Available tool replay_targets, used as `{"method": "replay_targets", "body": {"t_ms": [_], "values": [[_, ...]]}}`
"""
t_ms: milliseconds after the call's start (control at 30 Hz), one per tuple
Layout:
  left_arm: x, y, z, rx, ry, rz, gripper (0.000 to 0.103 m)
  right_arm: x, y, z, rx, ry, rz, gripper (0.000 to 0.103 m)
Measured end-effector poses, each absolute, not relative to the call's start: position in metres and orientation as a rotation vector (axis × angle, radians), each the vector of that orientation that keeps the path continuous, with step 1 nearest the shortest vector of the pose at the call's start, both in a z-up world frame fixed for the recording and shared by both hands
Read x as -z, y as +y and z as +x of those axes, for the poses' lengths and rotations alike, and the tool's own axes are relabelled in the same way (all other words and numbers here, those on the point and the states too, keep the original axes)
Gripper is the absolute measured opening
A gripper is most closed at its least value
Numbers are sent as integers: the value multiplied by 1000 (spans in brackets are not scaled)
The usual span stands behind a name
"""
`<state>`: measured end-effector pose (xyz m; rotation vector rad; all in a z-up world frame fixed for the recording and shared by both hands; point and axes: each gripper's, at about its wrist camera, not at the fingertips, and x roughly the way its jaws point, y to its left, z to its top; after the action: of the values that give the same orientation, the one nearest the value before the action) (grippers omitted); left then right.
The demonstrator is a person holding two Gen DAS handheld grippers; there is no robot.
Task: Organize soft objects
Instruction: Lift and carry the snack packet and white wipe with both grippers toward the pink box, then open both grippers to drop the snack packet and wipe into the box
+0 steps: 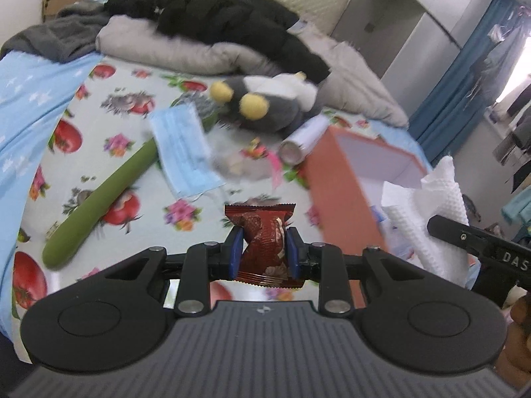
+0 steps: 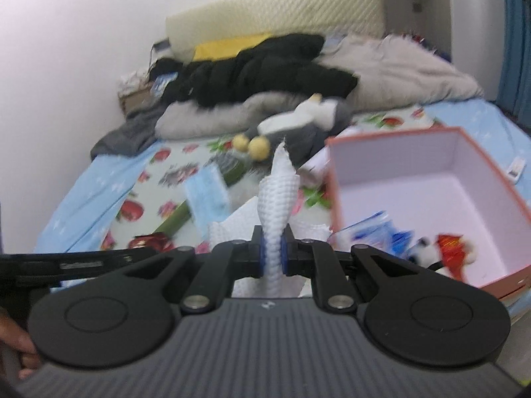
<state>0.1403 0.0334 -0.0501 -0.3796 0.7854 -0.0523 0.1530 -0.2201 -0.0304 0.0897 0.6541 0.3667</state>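
My left gripper [image 1: 264,248] is shut on a dark red snack packet [image 1: 262,243] and holds it above the flowered bedsheet. My right gripper [image 2: 272,252] is shut on a white embossed paper towel [image 2: 277,199], which also shows in the left wrist view [image 1: 428,212]. An open orange box with a pale pink inside [image 2: 428,179] stands to the right; it holds blue packets [image 2: 375,229] and a small red and white toy [image 2: 448,252]. On the bed lie a grey plush toy with yellow feet [image 1: 265,102], a blue face mask [image 1: 182,149] and a green soft stick [image 1: 103,199].
A black jacket [image 1: 215,20] and grey fluffy blankets [image 1: 172,49] are piled at the head of the bed. A white tube [image 1: 303,137] lies next to the box. A light blue sheet [image 1: 30,106] covers the left side. Blue curtains [image 1: 464,83] hang at right.
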Motion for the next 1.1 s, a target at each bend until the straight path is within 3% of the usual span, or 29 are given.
{"method": "replay_targets", "body": {"t_ms": [533, 1100], "values": [[33, -40, 155, 174, 801, -347, 32, 51, -333, 168, -72, 671, 204, 13], [48, -146, 355, 397, 985, -195, 32, 82, -356, 277, 63, 930, 242, 13]]}}
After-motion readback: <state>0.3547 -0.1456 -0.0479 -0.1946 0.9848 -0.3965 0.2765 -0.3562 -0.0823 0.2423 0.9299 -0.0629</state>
